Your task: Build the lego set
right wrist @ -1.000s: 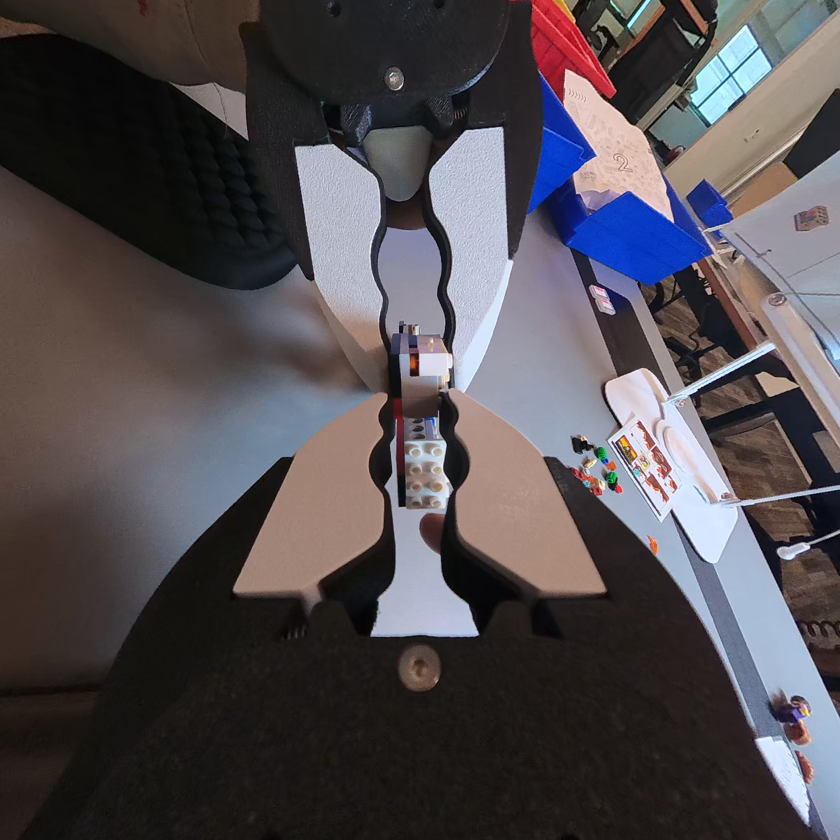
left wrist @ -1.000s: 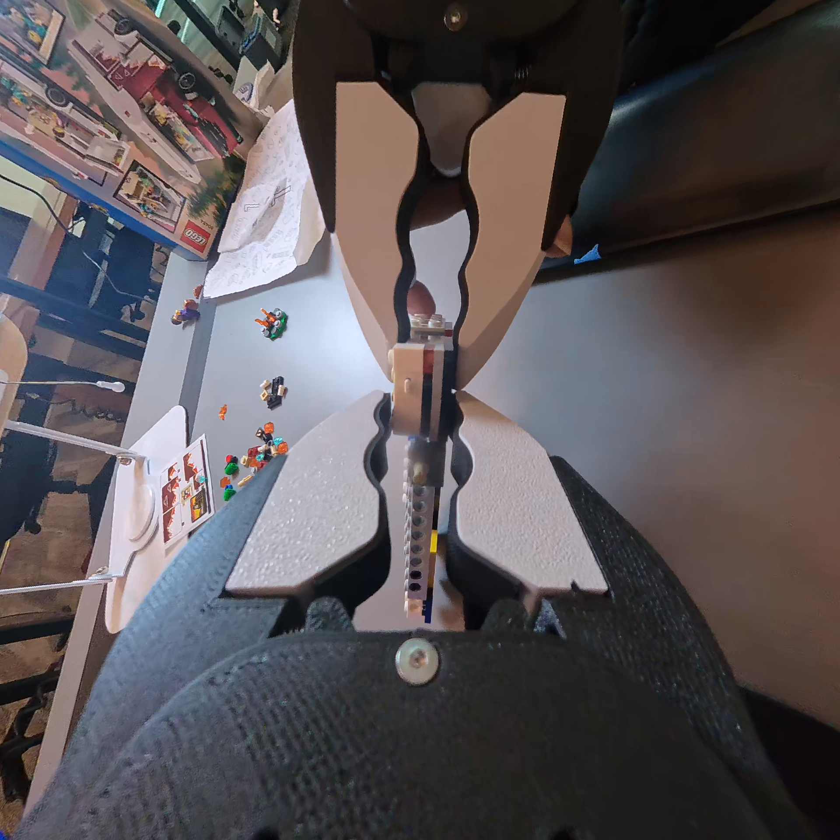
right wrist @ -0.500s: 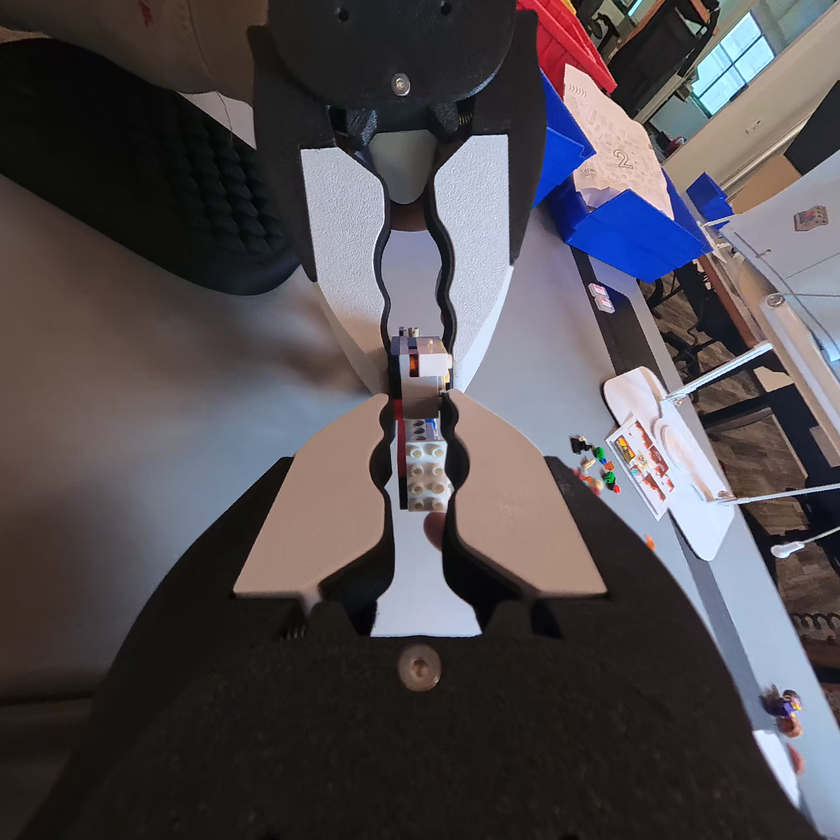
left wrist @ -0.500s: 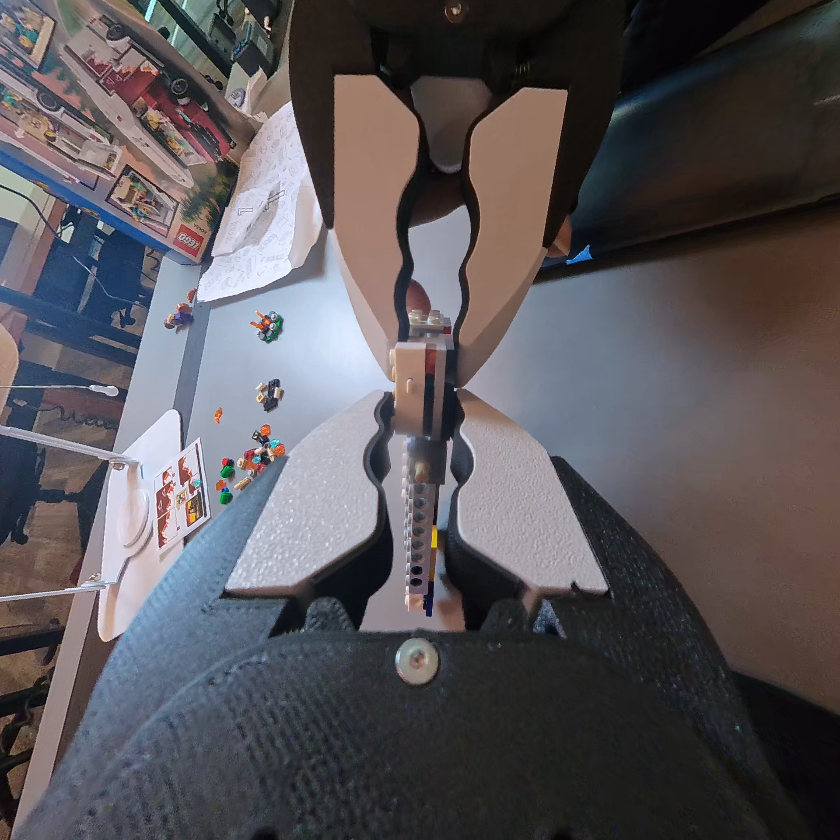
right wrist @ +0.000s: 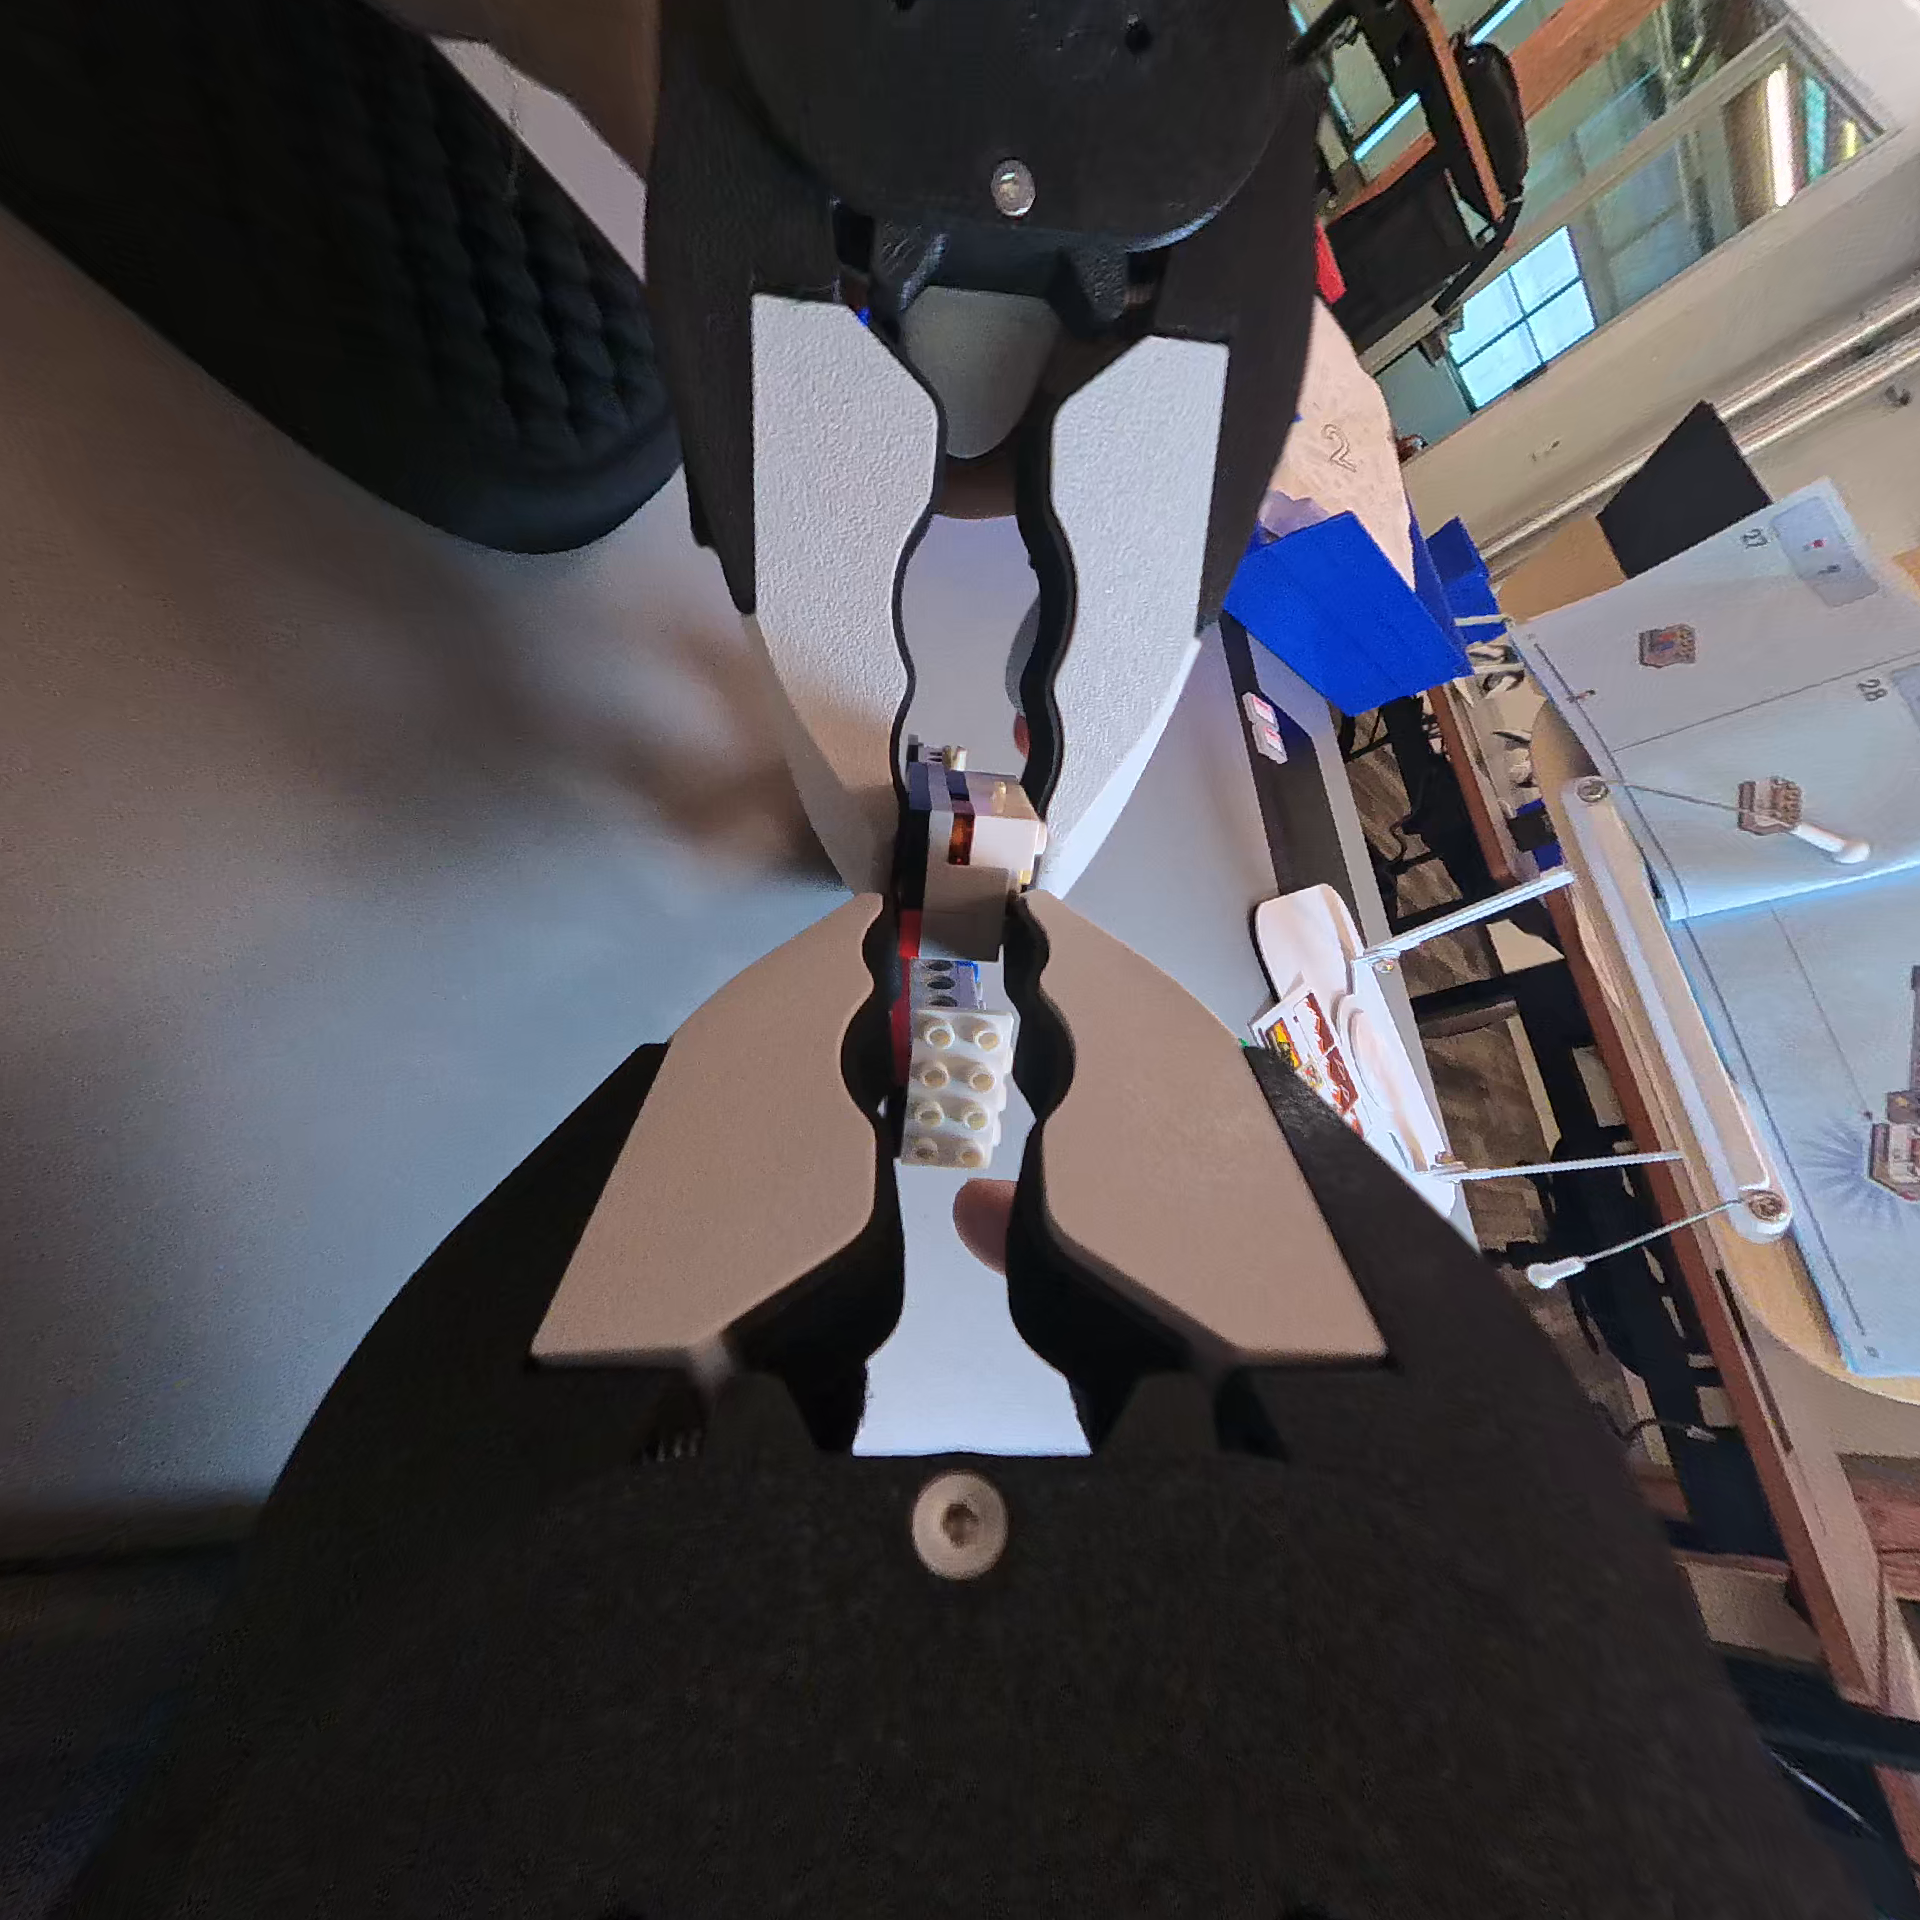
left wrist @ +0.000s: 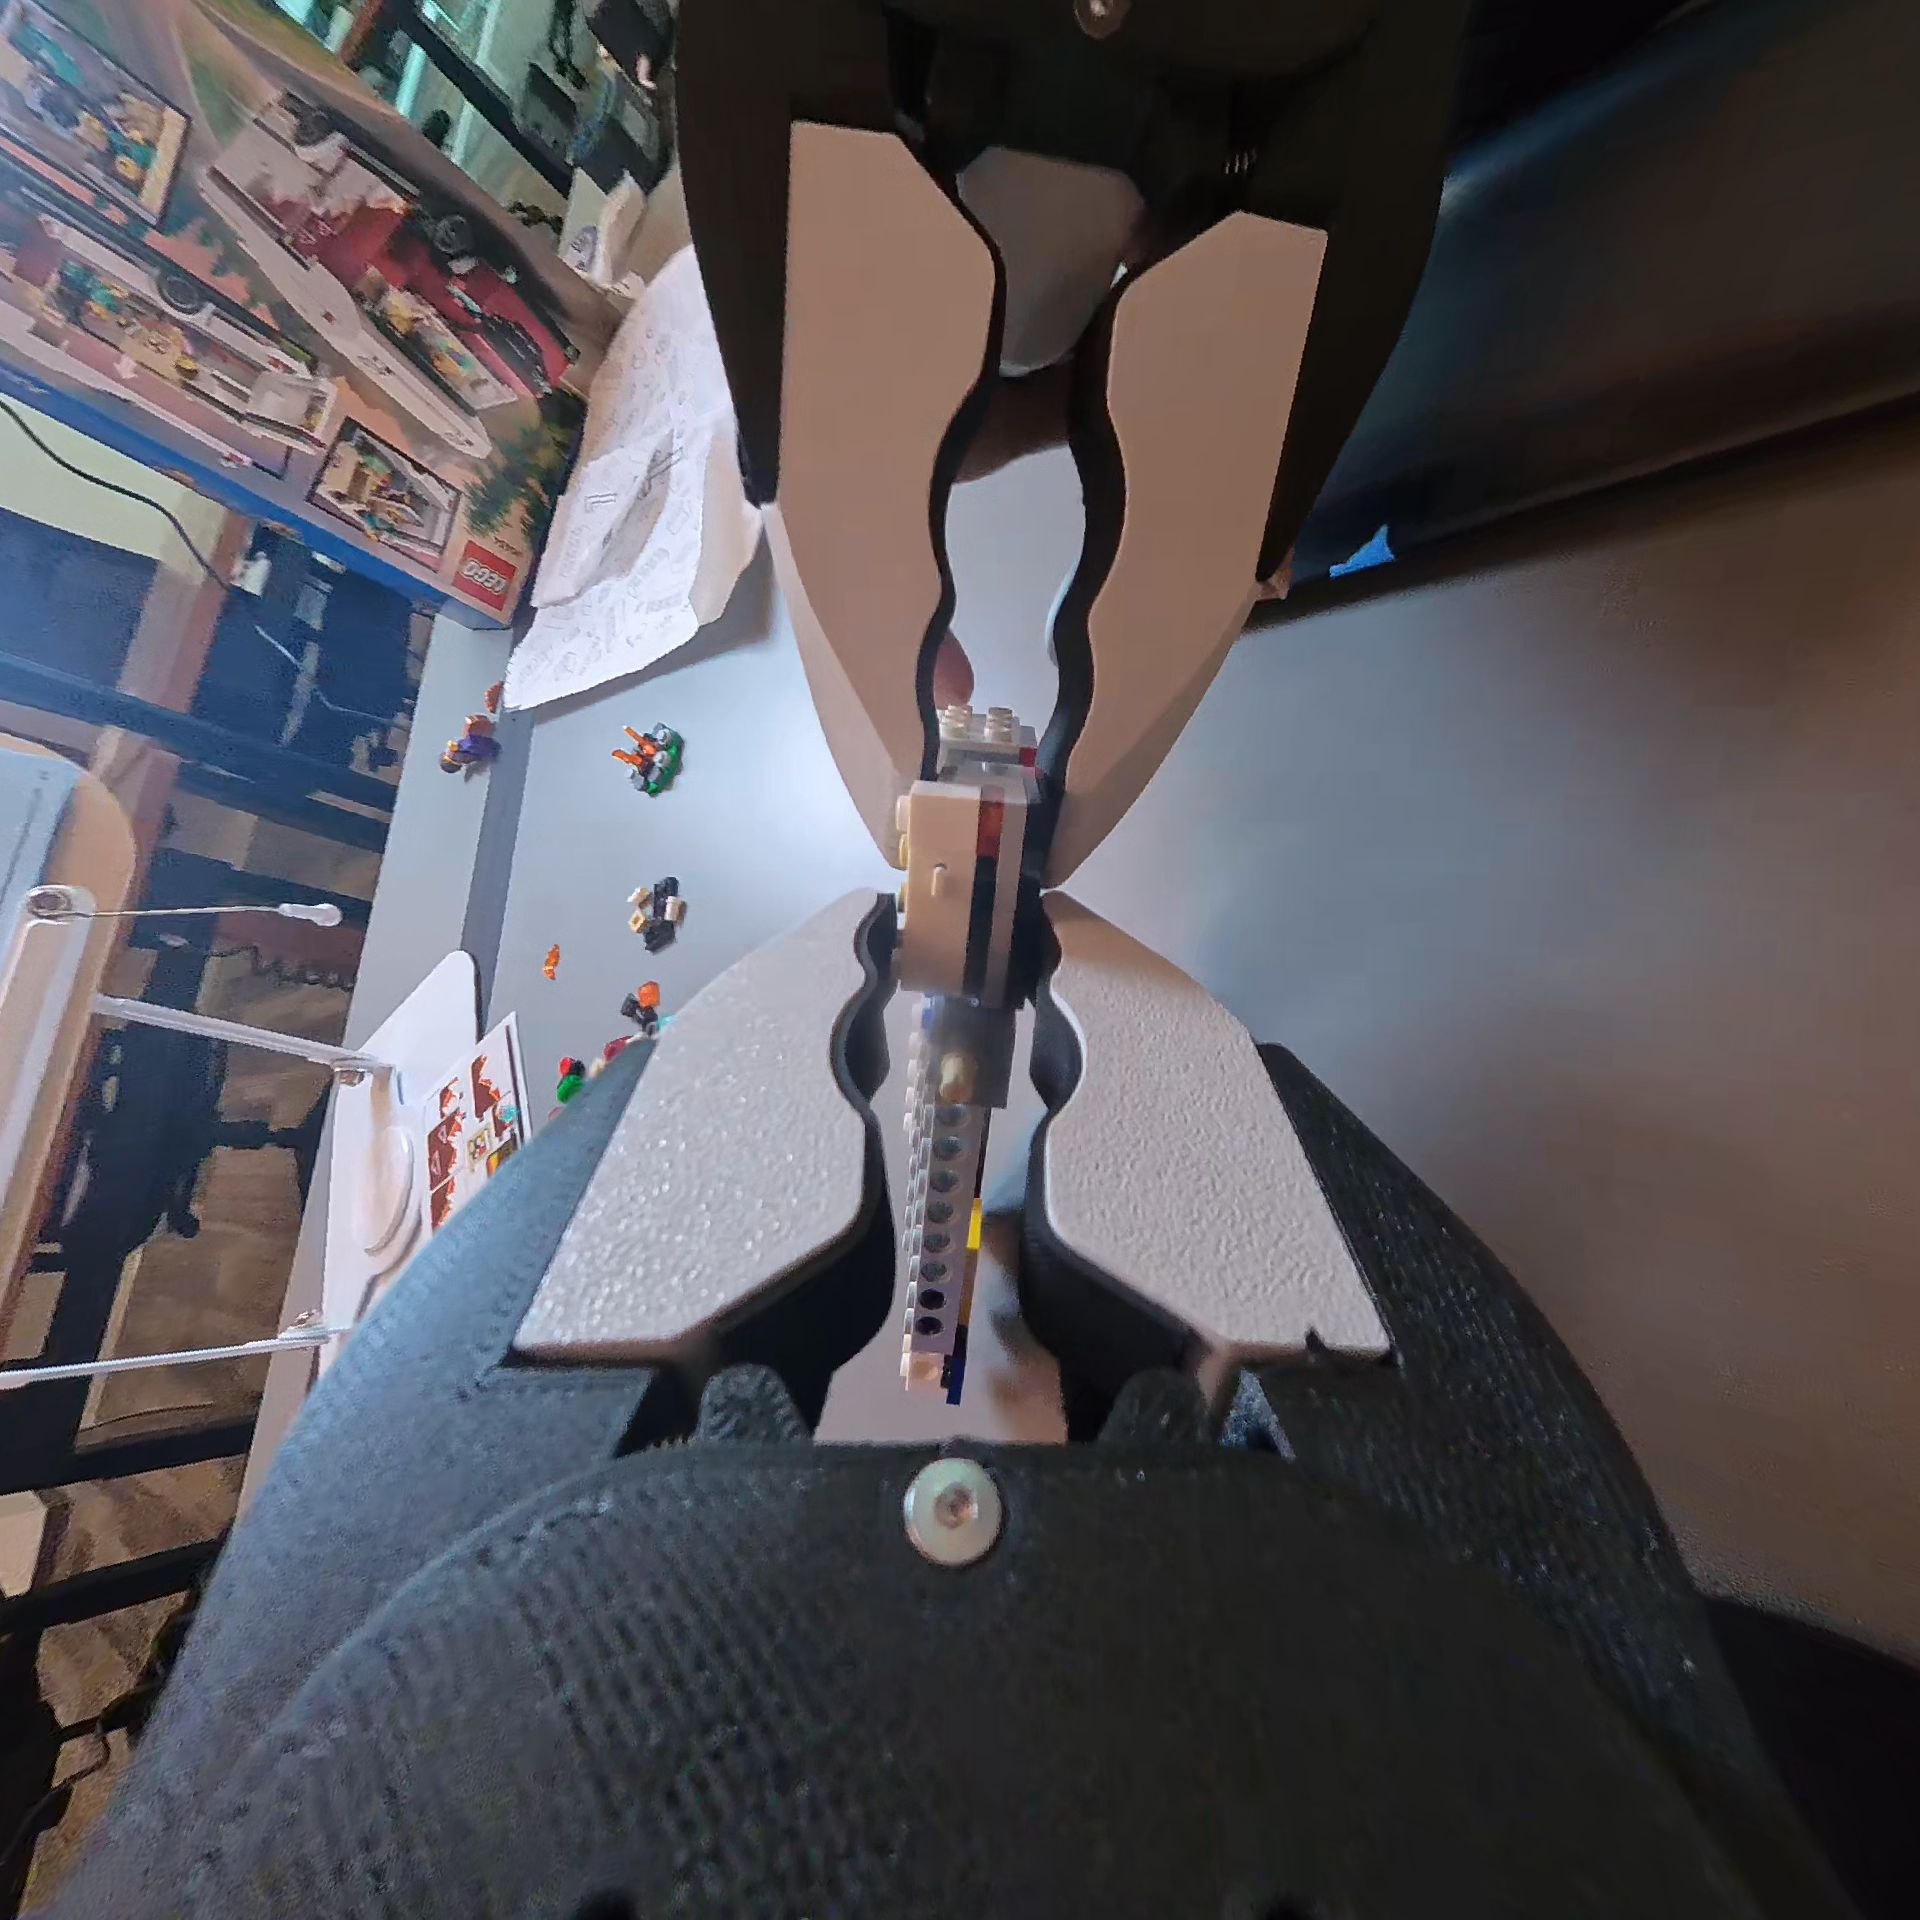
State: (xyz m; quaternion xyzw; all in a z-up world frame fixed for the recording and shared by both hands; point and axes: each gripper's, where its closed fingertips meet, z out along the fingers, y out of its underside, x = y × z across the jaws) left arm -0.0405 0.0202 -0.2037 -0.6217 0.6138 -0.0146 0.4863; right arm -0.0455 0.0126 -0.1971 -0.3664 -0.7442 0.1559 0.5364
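A small lego assembly of white, grey, black, red and blue bricks (left wrist: 940,1195) is held above the grey table (left wrist: 1455,935) between the two grippers, which face each other tip to tip. My left gripper (left wrist: 961,935) is shut on the end with the long grey holed beam. My right gripper (right wrist: 951,920) is shut on the end with the white studded brick (right wrist: 956,1081). In each wrist view the other gripper reaches in from the top, and its fingertips (left wrist: 883,790) (right wrist: 1081,831) clamp the far end of the assembly. A person's fingertip shows behind each gripper.
Loose small lego pieces (left wrist: 649,748) and a printed sheet (left wrist: 473,1122) lie at the table's left. A lego box (left wrist: 260,281) and a white paper bag (left wrist: 634,499) stand behind them. Blue bins (right wrist: 1340,613), an instruction booklet on a stand (right wrist: 1766,831) and a black chair (right wrist: 364,260) are nearby. My left and right fingertips are right by each other.
Both grippers keep their hold on the assembly. The pair has turned and shifted a little, so the booklet stand now fills more of the right wrist view.
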